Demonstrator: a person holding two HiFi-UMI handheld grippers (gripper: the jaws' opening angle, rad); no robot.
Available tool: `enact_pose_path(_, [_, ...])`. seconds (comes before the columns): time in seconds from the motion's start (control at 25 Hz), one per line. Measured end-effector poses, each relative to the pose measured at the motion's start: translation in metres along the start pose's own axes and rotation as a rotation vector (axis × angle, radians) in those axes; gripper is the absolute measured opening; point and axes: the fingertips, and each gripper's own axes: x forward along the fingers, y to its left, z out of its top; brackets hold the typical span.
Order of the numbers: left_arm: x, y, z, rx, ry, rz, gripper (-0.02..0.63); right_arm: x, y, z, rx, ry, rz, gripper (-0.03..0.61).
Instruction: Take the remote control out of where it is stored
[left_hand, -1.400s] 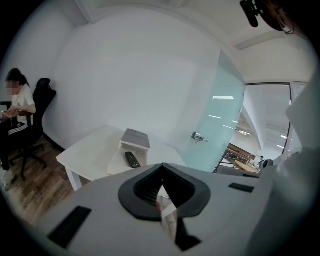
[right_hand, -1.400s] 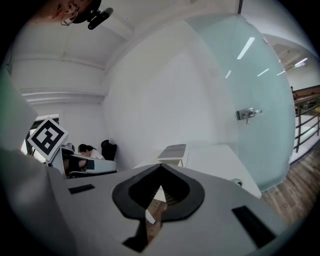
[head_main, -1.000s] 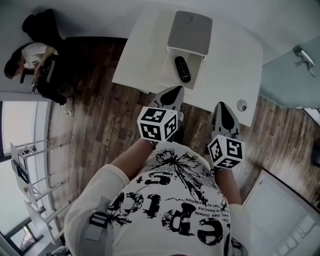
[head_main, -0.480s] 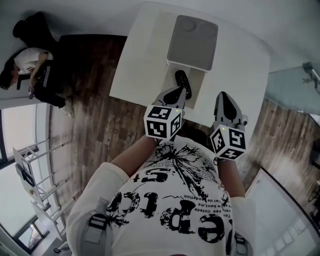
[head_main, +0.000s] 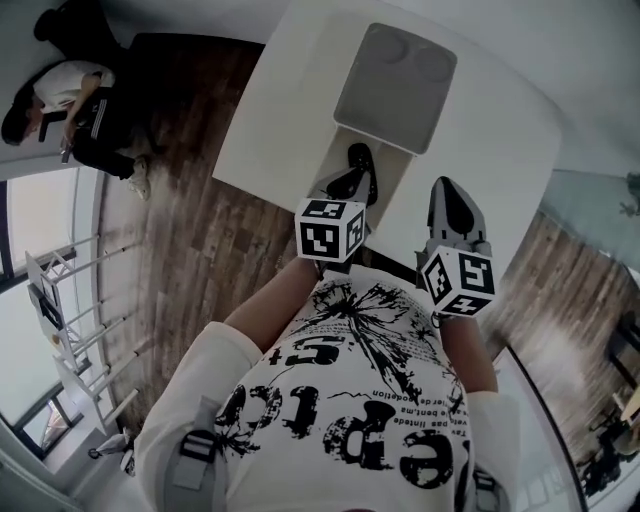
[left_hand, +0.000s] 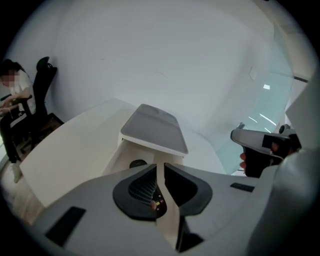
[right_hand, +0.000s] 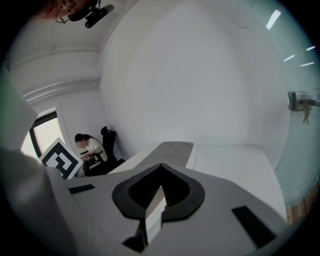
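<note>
Left gripper (head_main: 352, 184) advanced over slim black remote (head_main: 359, 156), right gripper (head_main: 447, 190) alongside, jaws closed, empty

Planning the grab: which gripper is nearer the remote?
The left gripper: its tips hang over the open drawer by the remote; the right gripper is over the table beside it.

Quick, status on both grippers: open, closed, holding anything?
Left gripper: closed, holding nothing; the slim black remote control lies by its tips, not gripped.
Right gripper: closed, empty.
</note>
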Motion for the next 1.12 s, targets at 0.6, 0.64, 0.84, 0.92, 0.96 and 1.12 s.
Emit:
enact_pose_path(0.6, [0.052,0.033,-0.025,-0.172,0.112,0.231,0.328,0.041,0.0,-0.001,-0.039,0.021,0.248,0.0])
enact_pose_path(0.64, [0.055,0.036,-0.026,-0.176,0.129,0.24,0.328,0.043,0.0,-0.001,-0.041,0.022,0.256,0.0])
enact_pose_path(0.84, [0.064,0.043,-0.042,-0.17,0.264,0.288,0.33,0.05,-0.01,-0.006,-0.021,0.044,0.266,0.0])
enact_pose_path(0.92, [0.072,0.046,-0.051,-0.12,0.328,0.35,0.328,0.053,-0.017,-0.005,-0.023,0.046,0.263,0.0])
enact_pose_path(0.96, [0.077,0.046,-0.054,-0.102,0.346,0.374,0.328,0.054,-0.02,-0.005,-0.025,0.046,0.26,0.0])
enact_pose_path(1.12, [0.08,0.052,-0.058,-0.082,0.332,0.403,0.328,0.059,-0.029,-0.004,-0.025,0.048,0.253,0.0])
